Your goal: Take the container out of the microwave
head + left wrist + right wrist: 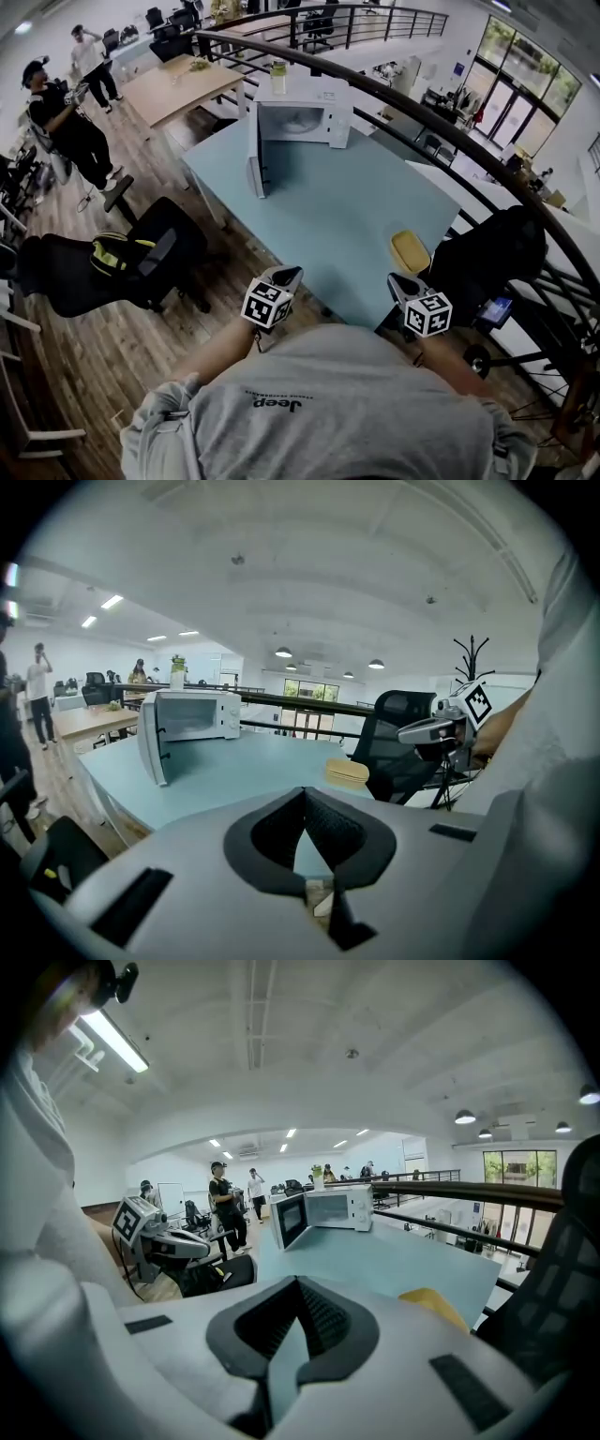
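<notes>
Jaws closed, empty on left gripper [287, 276] and right gripper [400, 282]. Flat yellow container [410, 251] lies outside door-open white microwave [302, 120], which seems empty. Removal apparently done; no grasp needed.

The microwave [305, 117] is set at the far end of the table [328, 216]. Its door [255, 159] is swung open at its left. A jar [278, 77] is placed on top of the microwave, at its left. The container [410, 251] is laid on the table well before the microwave and to its right. A chair [150, 253] is parked before and left of the microwave, off the table. A second table [178, 86] is placed behind and left of the microwave.
</notes>
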Motion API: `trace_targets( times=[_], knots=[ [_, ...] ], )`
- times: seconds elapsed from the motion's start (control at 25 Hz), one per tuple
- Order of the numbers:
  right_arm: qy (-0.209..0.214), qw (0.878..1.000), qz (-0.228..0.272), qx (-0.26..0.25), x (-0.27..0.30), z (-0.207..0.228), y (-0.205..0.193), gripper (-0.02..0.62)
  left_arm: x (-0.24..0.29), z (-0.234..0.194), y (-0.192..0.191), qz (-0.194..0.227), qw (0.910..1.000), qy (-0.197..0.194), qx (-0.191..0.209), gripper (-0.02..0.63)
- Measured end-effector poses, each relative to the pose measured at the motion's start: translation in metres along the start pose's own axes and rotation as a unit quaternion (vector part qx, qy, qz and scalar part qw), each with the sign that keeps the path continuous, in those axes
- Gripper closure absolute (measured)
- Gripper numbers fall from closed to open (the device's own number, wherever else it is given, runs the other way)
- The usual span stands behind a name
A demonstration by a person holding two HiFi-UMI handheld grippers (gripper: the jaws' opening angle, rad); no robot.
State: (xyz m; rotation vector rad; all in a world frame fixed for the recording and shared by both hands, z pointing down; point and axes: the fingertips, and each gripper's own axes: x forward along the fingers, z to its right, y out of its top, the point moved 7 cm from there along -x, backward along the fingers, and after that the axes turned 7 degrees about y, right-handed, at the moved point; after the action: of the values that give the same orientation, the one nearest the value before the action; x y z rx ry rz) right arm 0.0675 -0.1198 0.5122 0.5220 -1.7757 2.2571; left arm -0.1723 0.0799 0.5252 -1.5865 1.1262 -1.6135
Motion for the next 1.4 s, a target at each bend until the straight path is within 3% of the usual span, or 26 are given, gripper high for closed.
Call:
trace_targets(
  times=[0.64,1.4],
  knots=[
    [0.003,1.000,-0.002,0.004,-0.006,0.005,-0.011,0.578,0.002,0.018,0.001,-0.015,0.9989,-0.008,0.045,0.588],
    [0.005,1.000,-0.024,-0.011,0.002,-0.010,-0.011,0.578,0.004,0.004,-0.002,-0.019,0.9984,-0.022,0.048,0.588]
  ],
)
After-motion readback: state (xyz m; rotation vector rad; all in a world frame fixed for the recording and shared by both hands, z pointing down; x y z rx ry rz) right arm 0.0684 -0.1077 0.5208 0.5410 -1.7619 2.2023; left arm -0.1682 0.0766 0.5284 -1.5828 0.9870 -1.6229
